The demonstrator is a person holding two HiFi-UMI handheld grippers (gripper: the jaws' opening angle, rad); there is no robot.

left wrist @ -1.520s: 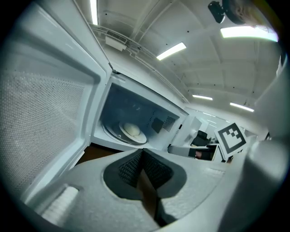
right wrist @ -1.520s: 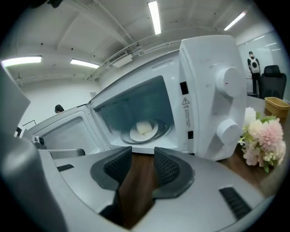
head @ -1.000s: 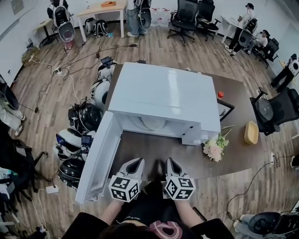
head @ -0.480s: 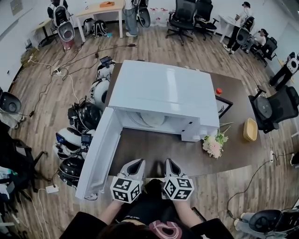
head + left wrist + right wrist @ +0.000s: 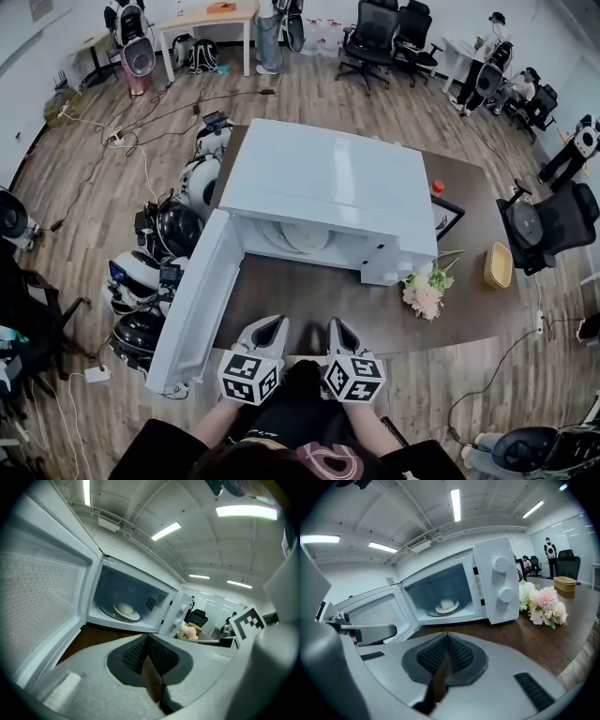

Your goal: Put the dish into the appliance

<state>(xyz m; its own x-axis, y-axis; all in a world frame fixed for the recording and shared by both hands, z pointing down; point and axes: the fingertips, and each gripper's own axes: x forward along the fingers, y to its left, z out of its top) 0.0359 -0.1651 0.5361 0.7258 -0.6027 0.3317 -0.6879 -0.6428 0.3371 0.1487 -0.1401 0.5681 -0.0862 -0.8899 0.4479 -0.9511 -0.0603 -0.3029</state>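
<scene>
A white microwave [image 5: 328,187] stands on the brown table [image 5: 309,300] with its door [image 5: 192,314] swung open to the left. Inside it, a pale dish [image 5: 305,239] with a white rounded lump on it rests on the turntable; the same dish [image 5: 125,611] shows in the left gripper view, and the dish [image 5: 447,605] also in the right gripper view. My left gripper [image 5: 272,323] and right gripper [image 5: 336,325] hover side by side at the table's near edge, pointing at the microwave. The left gripper [image 5: 147,637] and the right gripper [image 5: 447,635] are both shut with nothing between the jaws.
A bunch of pink and white flowers [image 5: 427,291] lies right of the microwave. Farther right sit a yellow bowl [image 5: 497,265], a black frame [image 5: 450,217] and a small red object [image 5: 438,186]. Helmets [image 5: 173,230] and cables crowd the floor at left; office chairs and people are at the back.
</scene>
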